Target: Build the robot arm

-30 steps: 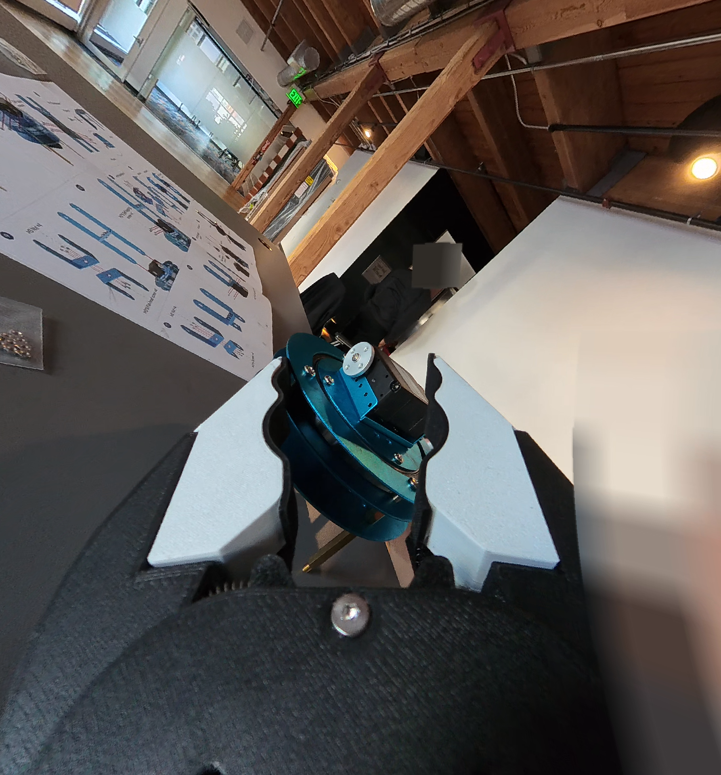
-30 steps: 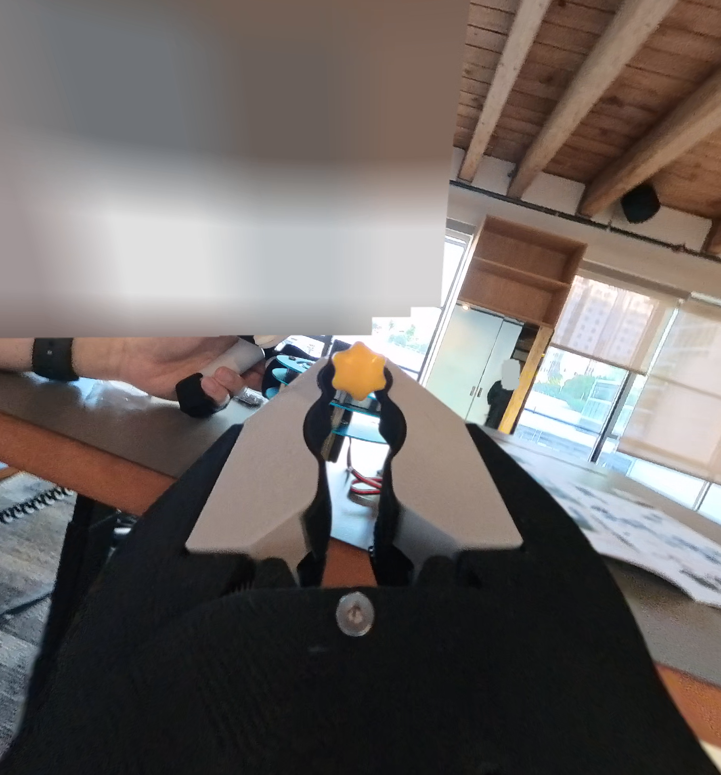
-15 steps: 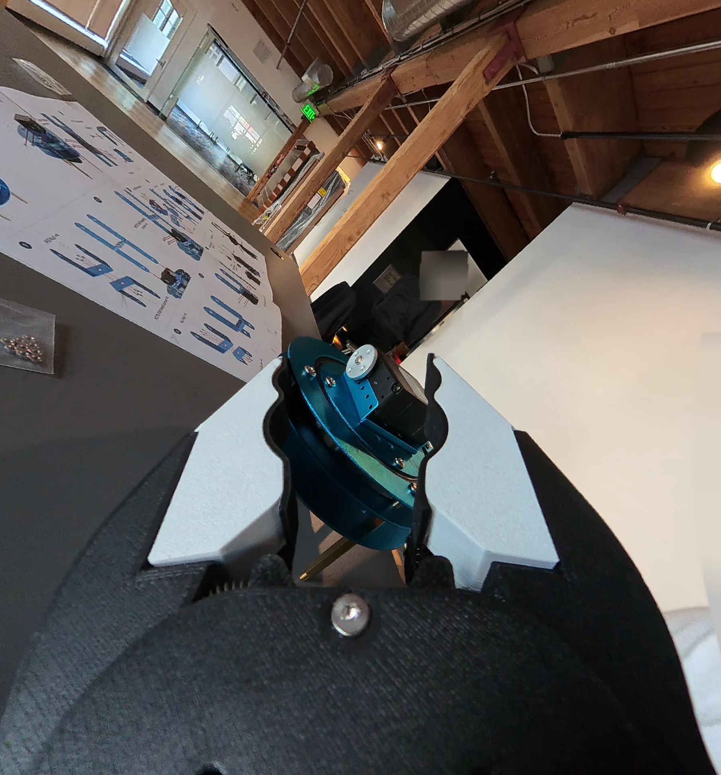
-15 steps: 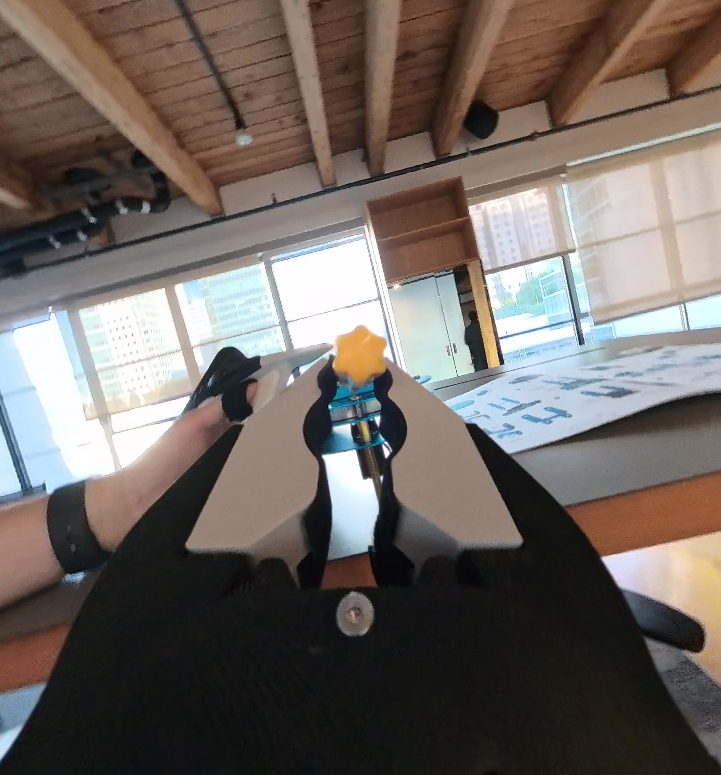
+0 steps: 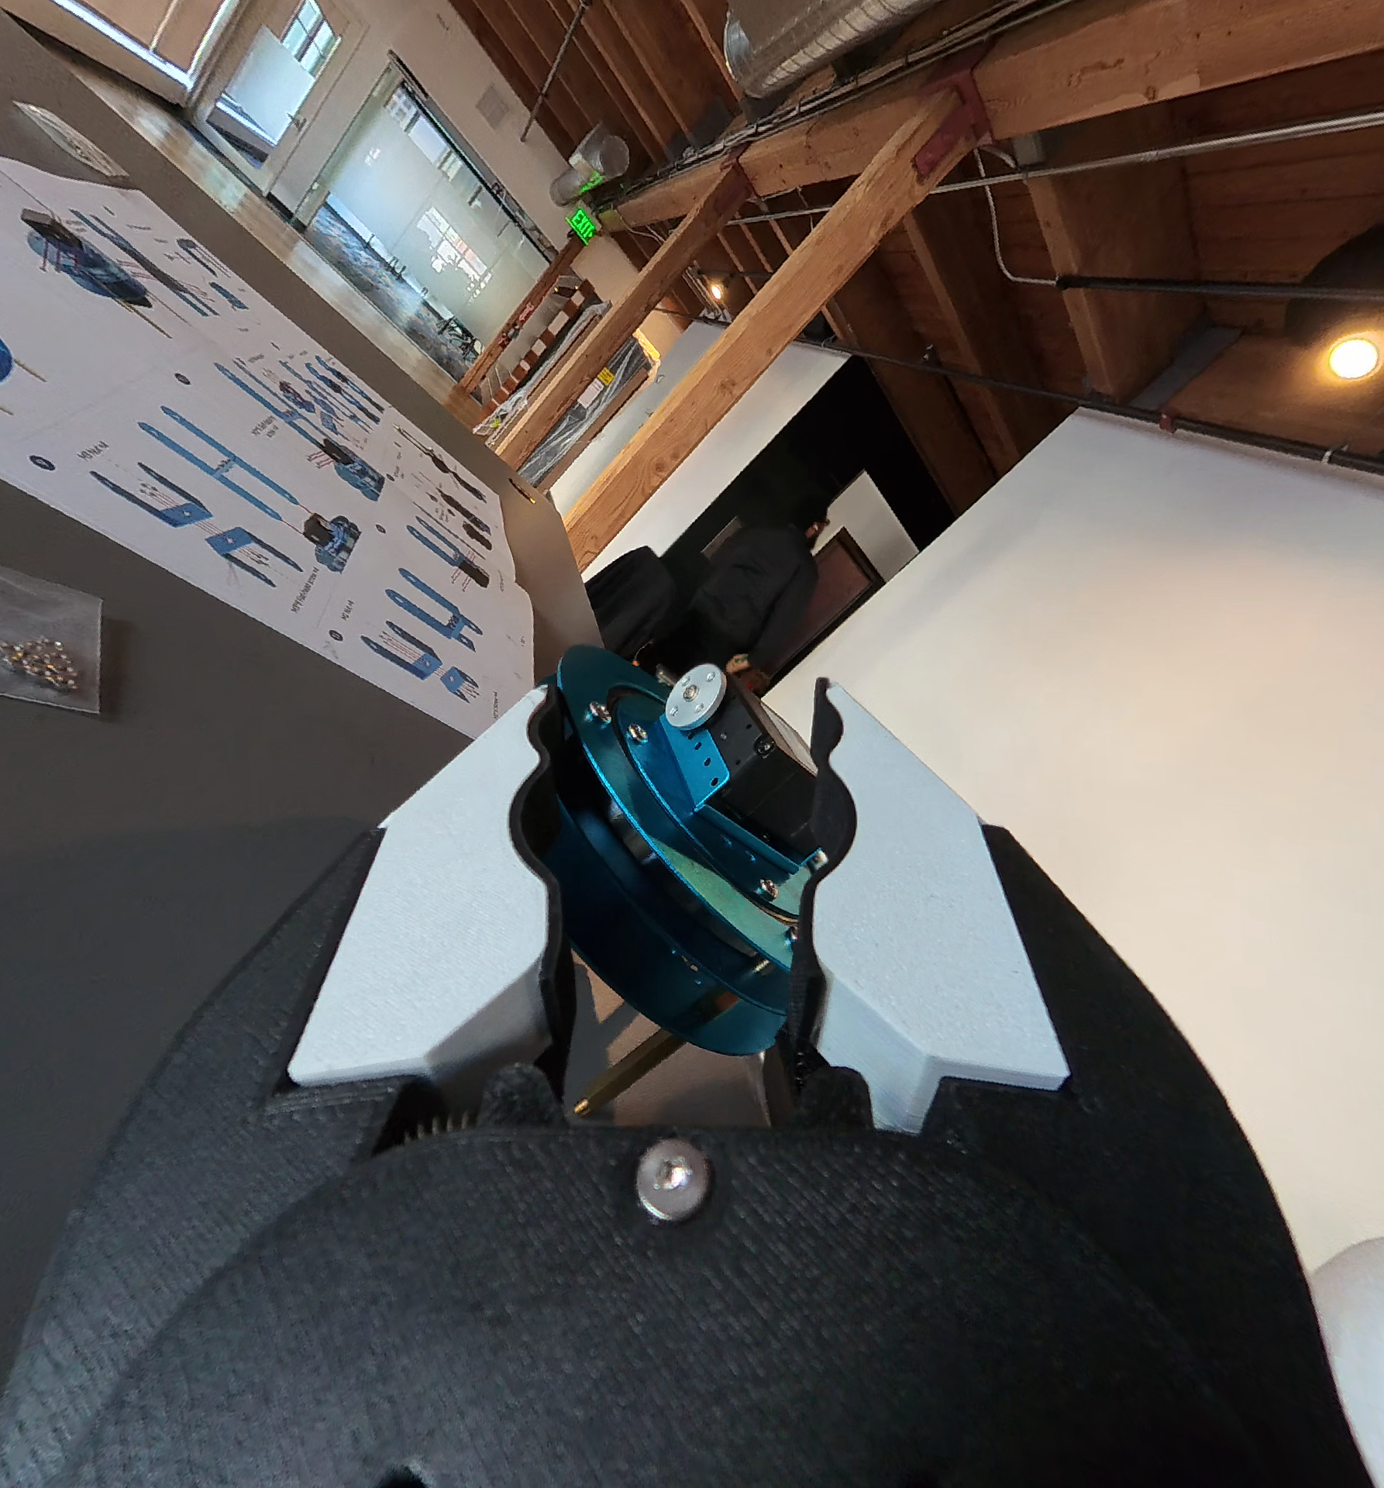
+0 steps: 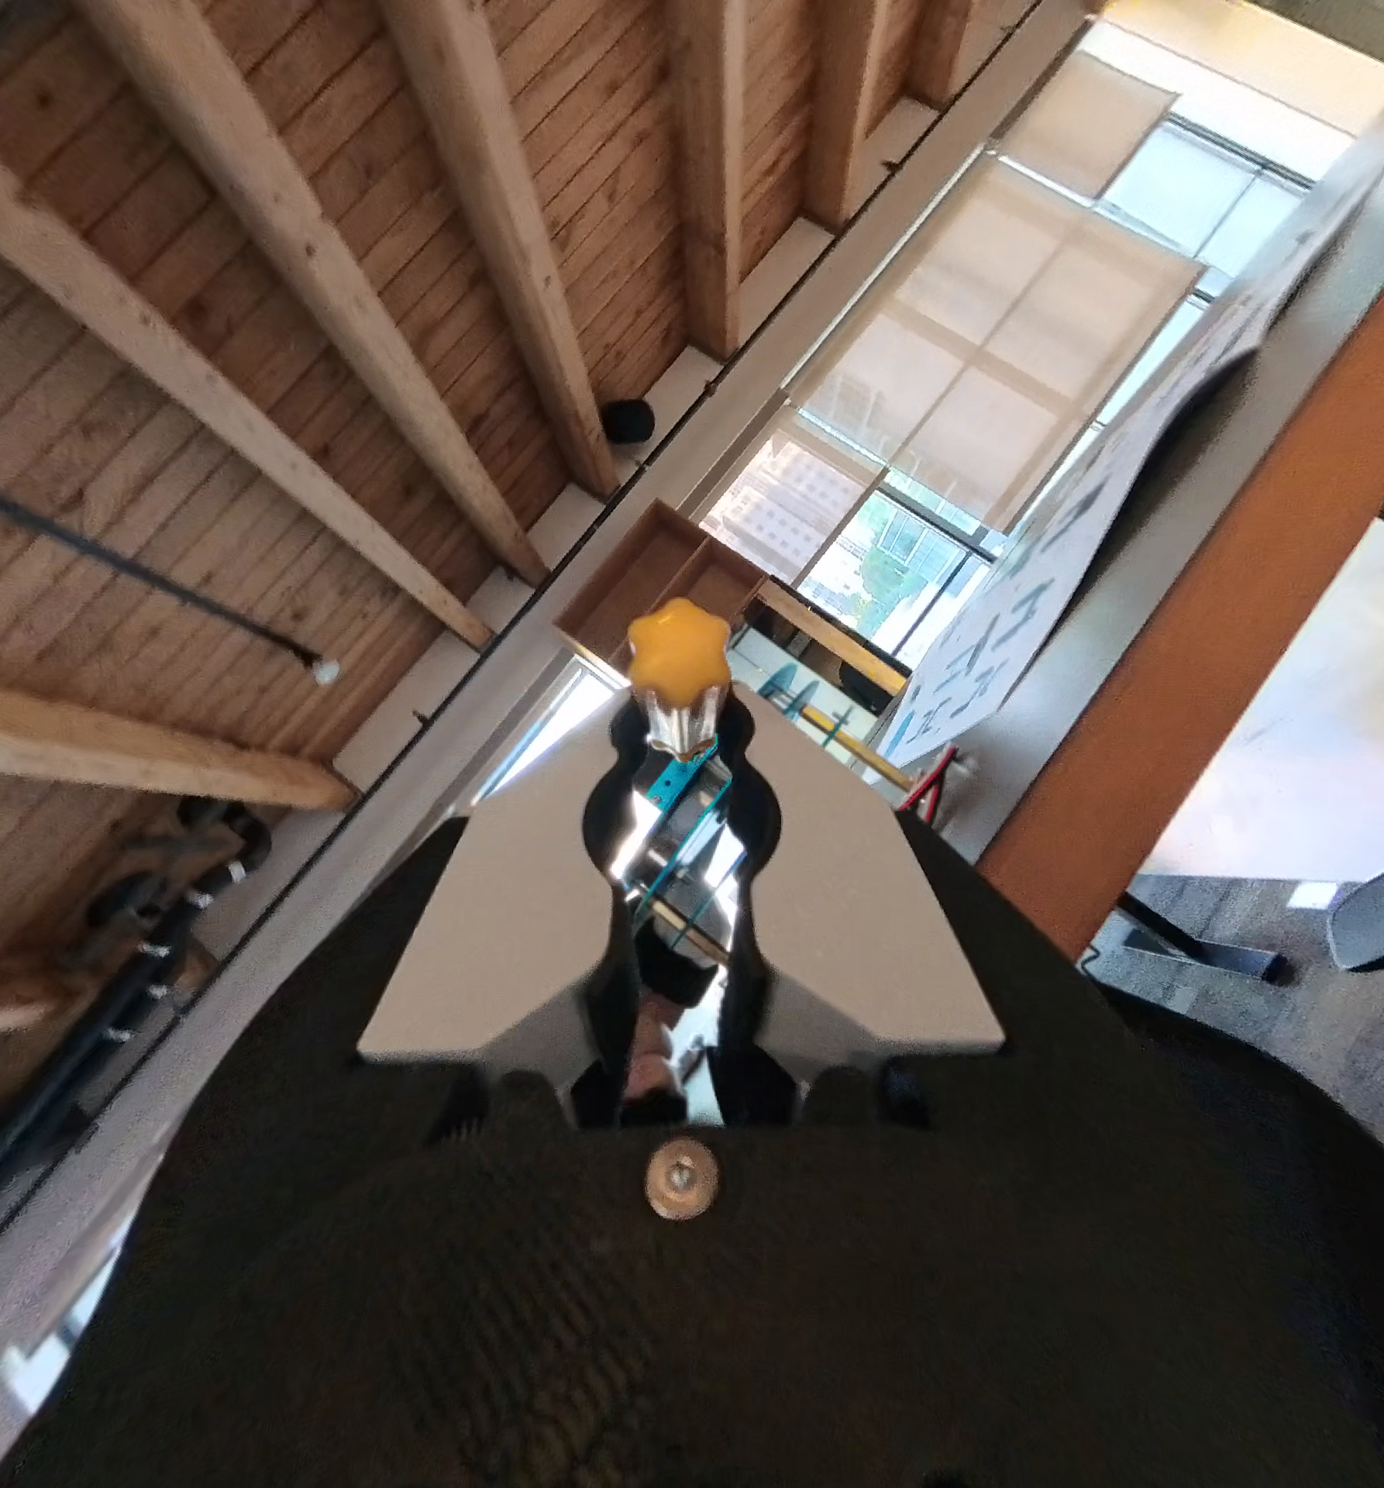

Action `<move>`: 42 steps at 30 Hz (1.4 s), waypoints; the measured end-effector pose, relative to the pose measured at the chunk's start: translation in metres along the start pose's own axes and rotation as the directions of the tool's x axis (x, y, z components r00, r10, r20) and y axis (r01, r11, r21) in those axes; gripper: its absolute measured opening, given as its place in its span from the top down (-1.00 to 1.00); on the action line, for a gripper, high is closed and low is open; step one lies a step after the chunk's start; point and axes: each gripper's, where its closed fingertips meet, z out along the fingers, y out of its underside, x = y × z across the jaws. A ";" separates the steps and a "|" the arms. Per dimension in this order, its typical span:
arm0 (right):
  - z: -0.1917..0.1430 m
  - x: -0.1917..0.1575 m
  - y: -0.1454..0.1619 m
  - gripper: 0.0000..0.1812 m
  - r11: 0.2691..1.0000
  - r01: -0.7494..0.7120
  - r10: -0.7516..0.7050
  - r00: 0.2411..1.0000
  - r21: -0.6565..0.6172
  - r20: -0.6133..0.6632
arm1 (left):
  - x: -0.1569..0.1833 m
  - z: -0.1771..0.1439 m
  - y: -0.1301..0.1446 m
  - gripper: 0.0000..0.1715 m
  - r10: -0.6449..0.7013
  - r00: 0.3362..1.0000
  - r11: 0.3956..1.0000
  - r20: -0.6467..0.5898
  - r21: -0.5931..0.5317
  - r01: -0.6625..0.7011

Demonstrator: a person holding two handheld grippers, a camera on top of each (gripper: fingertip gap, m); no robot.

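My left gripper (image 5: 679,725) is shut on a blue round metal assembly (image 5: 648,902) of stacked discs with a black servo block (image 5: 761,765) and a silver hub on top. It holds it tilted above the dark grey table (image 5: 149,805). A brass standoff (image 5: 624,1079) sticks out below the discs. My right gripper (image 6: 677,733) is shut on a screwdriver with a yellow star-shaped handle end (image 6: 677,656), which points away from the camera. Between its fingers the blue assembly (image 6: 685,813) shows blurred beyond the tool.
A large white instruction sheet (image 5: 214,451) with blue part drawings lies on the table, also in the right wrist view (image 6: 1019,612). A clear bag of small screws (image 5: 28,644) lies at the left. The table's orange edge (image 6: 1204,612) runs diagonally. A person stands far off. Left tips to right tips: about 15 cm.
My right gripper has rolled strongly, so the room now appears tilted, and the other hand has left its view. My left gripper holds the blue assembly almost still.
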 end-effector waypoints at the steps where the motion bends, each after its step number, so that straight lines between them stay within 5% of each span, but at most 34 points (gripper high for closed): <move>1: -0.001 -0.003 0.001 0.82 1.000 0.002 -0.001 1.000 0.016 -0.011 | 0.000 0.000 0.000 0.29 0.002 1.000 1.000 0.001 0.001 -0.002; 16: -0.005 -0.036 -0.024 0.84 0.953 0.302 -0.298 0.940 0.004 0.169 | 0.004 -0.005 -0.003 0.29 -0.006 1.000 1.000 -0.025 -0.001 0.006; 20: -0.015 -0.077 -0.020 0.84 0.878 0.479 -0.451 0.819 0.011 0.354 | 0.023 -0.016 -0.026 0.30 0.030 0.997 0.996 -0.067 0.083 -0.024; 22: -0.033 -0.120 -0.002 0.84 0.790 0.609 -0.534 0.627 0.071 0.567 | 0.051 -0.033 -0.053 0.33 0.082 0.991 0.983 -0.105 0.172 -0.063; 25: -0.068 -0.164 0.058 0.83 0.504 0.821 -0.580 0.093 0.267 0.809 | 0.110 -0.092 -0.096 0.36 0.170 0.982 0.943 -0.087 0.302 -0.136; 28: -0.088 -0.171 0.121 0.83 0.160 0.784 -0.447 -0.484 0.600 0.752 | 0.120 -0.172 -0.073 0.39 0.287 0.920 0.936 0.268 0.126 -0.329; 30: -0.088 -0.170 0.158 0.83 0.030 0.653 -0.332 -0.708 0.757 0.624 | 0.108 -0.244 -0.045 0.33 0.348 0.755 0.914 0.556 -0.023 -0.405; 32: -0.084 -0.165 0.197 0.83 -0.051 0.537 -0.191 -0.833 0.842 0.519 | 0.116 -0.300 -0.011 0.33 0.339 0.650 0.911 0.680 -0.066 -0.406; 35: -0.075 -0.134 0.250 0.83 -0.107 0.359 0.046 -0.930 0.927 0.366 | 0.135 -0.342 0.046 0.36 0.240 0.660 0.940 0.711 0.000 -0.342; 39: -0.063 -0.099 0.282 0.83 -0.096 0.160 0.232 -0.956 0.982 0.178 | 0.138 -0.376 0.098 0.37 0.128 0.629 0.967 0.767 0.044 -0.250; 42: -0.056 -0.083 0.291 0.82 -0.113 0.078 0.297 -0.949 0.991 0.109 | 0.123 -0.374 0.097 0.36 0.120 0.587 0.977 0.800 0.009 -0.211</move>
